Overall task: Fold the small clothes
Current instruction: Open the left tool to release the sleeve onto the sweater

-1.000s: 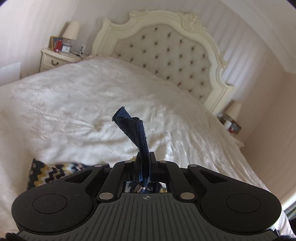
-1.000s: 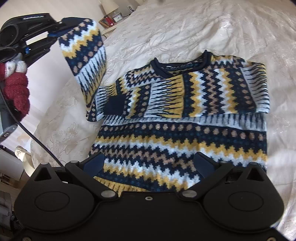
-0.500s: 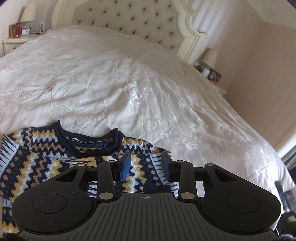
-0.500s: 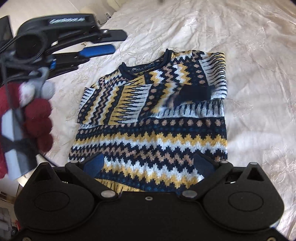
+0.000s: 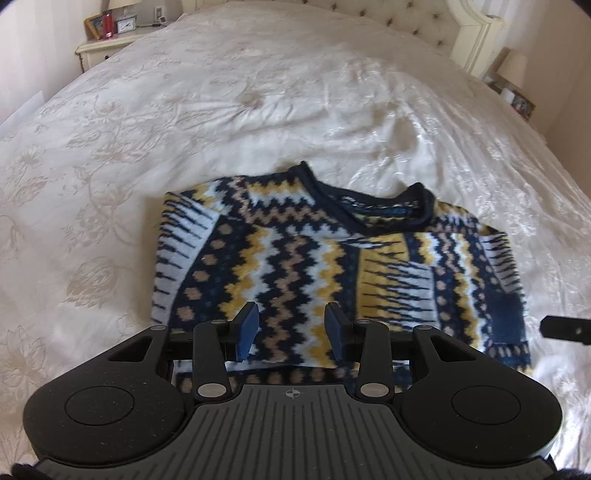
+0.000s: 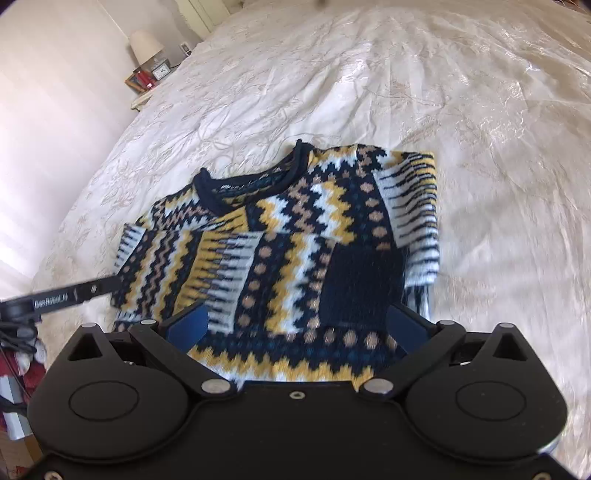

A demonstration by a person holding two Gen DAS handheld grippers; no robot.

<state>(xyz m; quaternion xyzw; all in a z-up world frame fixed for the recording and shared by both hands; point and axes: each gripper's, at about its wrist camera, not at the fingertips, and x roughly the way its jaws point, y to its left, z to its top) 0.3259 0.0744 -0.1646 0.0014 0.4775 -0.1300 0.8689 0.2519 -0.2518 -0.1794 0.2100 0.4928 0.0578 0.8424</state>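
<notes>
A small knitted sweater [image 5: 295,266] with navy, yellow, white and tan zigzags lies flat on the cream bedspread [image 5: 258,92], both sleeves folded across its chest. It also shows in the right wrist view [image 6: 288,251]. My left gripper [image 5: 291,330] is open and empty, hovering over the sweater's chest. My right gripper [image 6: 295,326] is wide open and empty over the lower chest, near the navy cuff [image 6: 362,284]. A tip of the right gripper [image 5: 565,328] shows at the left view's right edge. The left gripper's arm [image 6: 62,295] shows at the right view's left edge.
The bedspread [image 6: 480,110] spreads wide around the sweater. A nightstand [image 5: 107,44] with a clock and frames stands at the far left, another with a lamp [image 5: 513,70] at the far right. The tufted headboard [image 5: 424,22] is at the back.
My left gripper let go of the sleeve it held up a second ago; that sleeve now lies folded across the chest. Both grippers have moved in over the sweater.
</notes>
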